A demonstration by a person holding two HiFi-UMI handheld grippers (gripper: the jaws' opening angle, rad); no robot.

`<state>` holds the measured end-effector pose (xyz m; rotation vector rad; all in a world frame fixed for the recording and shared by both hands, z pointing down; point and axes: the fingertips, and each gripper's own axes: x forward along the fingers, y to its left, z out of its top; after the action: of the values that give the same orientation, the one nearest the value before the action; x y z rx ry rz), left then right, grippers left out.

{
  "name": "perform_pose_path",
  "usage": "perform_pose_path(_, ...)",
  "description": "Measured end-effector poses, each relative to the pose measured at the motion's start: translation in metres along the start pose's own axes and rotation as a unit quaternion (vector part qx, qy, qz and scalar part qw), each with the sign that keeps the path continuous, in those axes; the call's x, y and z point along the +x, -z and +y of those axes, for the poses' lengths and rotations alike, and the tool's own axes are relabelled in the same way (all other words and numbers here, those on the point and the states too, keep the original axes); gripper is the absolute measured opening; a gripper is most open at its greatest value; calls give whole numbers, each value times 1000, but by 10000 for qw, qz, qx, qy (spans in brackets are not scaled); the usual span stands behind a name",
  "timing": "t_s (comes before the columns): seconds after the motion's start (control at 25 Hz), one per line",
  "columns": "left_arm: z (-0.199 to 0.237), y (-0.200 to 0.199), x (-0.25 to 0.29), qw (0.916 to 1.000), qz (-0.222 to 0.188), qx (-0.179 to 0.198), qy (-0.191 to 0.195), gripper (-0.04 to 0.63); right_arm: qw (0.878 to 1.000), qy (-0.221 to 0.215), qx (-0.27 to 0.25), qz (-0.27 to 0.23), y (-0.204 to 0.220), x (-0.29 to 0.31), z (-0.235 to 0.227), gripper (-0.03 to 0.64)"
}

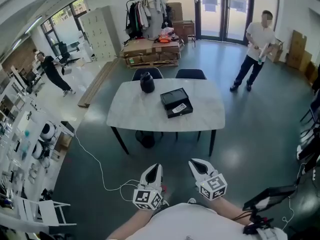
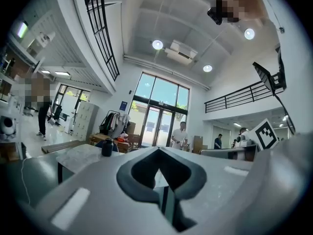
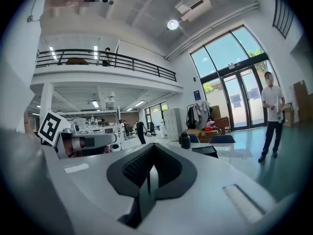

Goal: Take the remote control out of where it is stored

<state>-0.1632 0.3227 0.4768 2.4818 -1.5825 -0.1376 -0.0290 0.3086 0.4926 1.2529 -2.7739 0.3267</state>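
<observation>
You have not started the task yet. The remote control [image 1: 180,107] lies in an open black box [image 1: 168,96] on the white table [image 1: 135,114], far in front of you, right of a black jug [image 1: 147,82]. Your left gripper [image 1: 155,167] and right gripper [image 1: 194,163] are near your body, well apart from the table. Both have their jaws pressed together and hold nothing. All the work is left: walk to the table, open one gripper, take the remote and lift it out.
</observation>
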Motion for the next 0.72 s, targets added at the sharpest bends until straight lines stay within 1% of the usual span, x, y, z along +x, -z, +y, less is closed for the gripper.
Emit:
perform_pose_path(0.4, -12, 3, 12, 9999, -14, 15, -139, 0, 9995, -237, -175, -127, -8, -3, -11, 21)
perform_pose_path(0.72, -27, 6, 22, 9992, -108, 85, -363, 0, 9980, -508, -341, -125, -8, -9, -29, 21)
